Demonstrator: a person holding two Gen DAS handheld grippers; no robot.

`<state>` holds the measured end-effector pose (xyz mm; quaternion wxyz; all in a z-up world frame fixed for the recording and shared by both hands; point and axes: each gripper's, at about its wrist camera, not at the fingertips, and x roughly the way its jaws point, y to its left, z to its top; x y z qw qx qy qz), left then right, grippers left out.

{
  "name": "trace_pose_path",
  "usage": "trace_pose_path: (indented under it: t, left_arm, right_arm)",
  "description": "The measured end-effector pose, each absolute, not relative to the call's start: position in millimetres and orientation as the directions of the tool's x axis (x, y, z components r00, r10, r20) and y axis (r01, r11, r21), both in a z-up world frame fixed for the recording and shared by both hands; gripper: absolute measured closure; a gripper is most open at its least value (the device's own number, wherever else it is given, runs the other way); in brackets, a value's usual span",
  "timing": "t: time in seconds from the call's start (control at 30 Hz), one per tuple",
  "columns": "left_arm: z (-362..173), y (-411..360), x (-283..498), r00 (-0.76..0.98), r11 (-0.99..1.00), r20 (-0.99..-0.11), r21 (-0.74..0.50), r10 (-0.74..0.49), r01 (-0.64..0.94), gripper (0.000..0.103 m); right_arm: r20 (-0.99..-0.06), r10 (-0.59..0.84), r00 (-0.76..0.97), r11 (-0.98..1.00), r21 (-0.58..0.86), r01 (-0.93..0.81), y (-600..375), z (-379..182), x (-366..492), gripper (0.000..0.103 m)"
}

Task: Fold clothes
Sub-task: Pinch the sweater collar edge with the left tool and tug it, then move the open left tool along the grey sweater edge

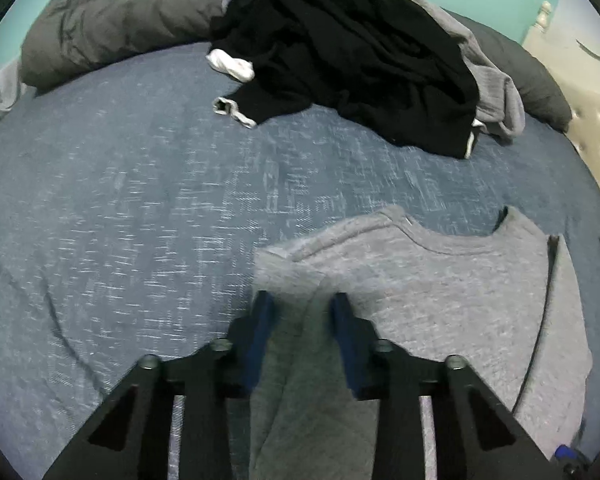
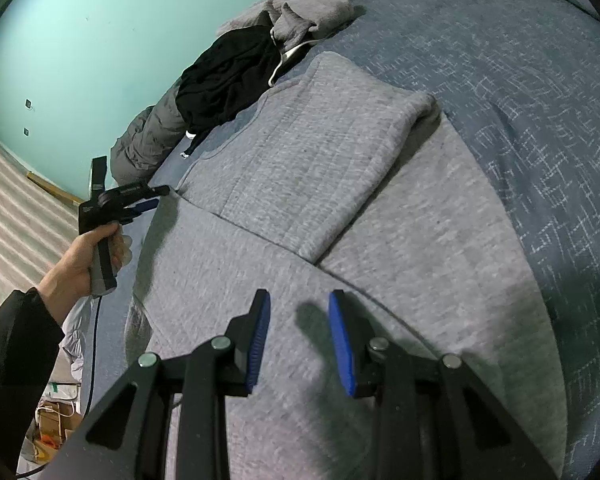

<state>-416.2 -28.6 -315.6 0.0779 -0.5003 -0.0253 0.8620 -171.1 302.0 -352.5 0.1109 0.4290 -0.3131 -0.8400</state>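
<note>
Blue heathered bedding (image 1: 140, 200) covers the bed, and the grey sweatshirt (image 2: 300, 160) lies spread on its near part with the neckline pointing away in the left wrist view. One side is folded over the body, which makes a thicker ribbed panel on top.

The left gripper (image 1: 302, 316) is at the sweatshirt's side edge. Its blue pads are drawn in narrow, with a raised fold of the grey cloth pinched between them. In the right wrist view this gripper (image 2: 156, 198) is small and sits at the edge of the garment. A hand (image 2: 88, 256) coming out of a black sleeve (image 2: 12, 360) holds it.

The right gripper (image 2: 300, 320) hovers over the lower body of the sweatshirt. Its jaws are partly apart with nothing between them, and its shadow falls on the cloth below.

Farther up the bed is a heap of unfolded clothes. It includes a black garment (image 1: 360, 60) with a white sock (image 1: 232, 64) at its edge and a grey hoodie (image 2: 308, 12) beside it. A dark grey duvet (image 1: 120, 20) is bunched behind the heap, against the teal wall (image 2: 80, 40). A cream tufted headboard (image 1: 592, 140) stands at the right of the left wrist view.
</note>
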Motion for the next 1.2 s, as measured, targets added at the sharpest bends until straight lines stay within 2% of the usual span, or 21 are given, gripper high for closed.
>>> trace_pose_path:
  t: [0.03, 0.1, 0.27, 0.53, 0.77, 0.8, 0.83, 0.93, 1.0, 1.07, 1.13, 1.2]
  left_arm:
    - [-316, -27, -416, -0.487, -0.986, -0.859, -0.115, 0.158, -0.119, 0.093]
    - [-313, -26, -416, -0.499, -0.988, -0.855, -0.096, 0.145, -0.122, 0.095]
    - [-300, -40, -420, -0.538, -0.993, -0.835, -0.096, 0.118, -0.070, 0.096]
    - [-311, -60, -427, -0.515, -0.997, -0.855, -0.070, 0.056, 0.008, 0.096]
    - [-311, -78, -419, -0.515, -0.990, -0.853, 0.012, -0.085, 0.144, 0.096]
    - [-310, -79, -419, -0.513, -0.987, -0.851, 0.038, -0.113, 0.154, 0.102]
    - [-311, -82, -418, -0.512, -0.985, -0.849, 0.053, -0.132, 0.166, 0.103]
    - [-314, -102, -416, -0.498, -0.979, -0.861, -0.003, -0.100, 0.202, 0.103]
    - [-312, -110, -413, -0.509, -0.980, -0.860, -0.072, -0.032, 0.184, 0.102]
    - [-310, -111, -410, -0.523, -0.982, -0.852, -0.112, 0.016, 0.152, 0.097]
    - [-306, -108, -408, -0.543, -0.981, -0.837, -0.152, 0.062, 0.123, 0.068]
    - [-304, -103, -407, -0.558, -0.977, -0.824, -0.189, 0.102, 0.100, 0.057]
  right_arm:
    - [-0.652, -0.456, -0.606, -0.779, 0.621, -0.082, 302, -353, -172, 0.073]
    - [-0.654, -0.457, -0.603, -0.780, 0.621, -0.081, 302, -353, -173, 0.073]
    - [-0.653, -0.461, -0.601, -0.778, 0.623, -0.080, 300, -353, -174, 0.073]
    - [-0.657, -0.464, -0.594, -0.781, 0.620, -0.076, 298, -354, -174, 0.073]
    - [-0.657, -0.466, -0.593, -0.781, 0.621, -0.074, 299, -353, -175, 0.073]
    - [-0.657, -0.466, -0.593, -0.780, 0.622, -0.076, 300, -353, -175, 0.073]
    - [-0.657, -0.465, -0.593, -0.780, 0.621, -0.076, 300, -353, -175, 0.073]
    - [-0.659, -0.464, -0.591, -0.784, 0.617, -0.073, 300, -352, -174, 0.073]
    - [-0.659, -0.464, -0.592, -0.782, 0.618, -0.074, 301, -351, -174, 0.073]
    - [-0.657, -0.463, -0.595, -0.781, 0.620, -0.077, 303, -351, -174, 0.073]
    - [-0.656, -0.464, -0.595, -0.778, 0.623, -0.079, 304, -351, -174, 0.073]
    - [-0.658, -0.465, -0.593, -0.781, 0.620, -0.076, 302, -351, -174, 0.073]
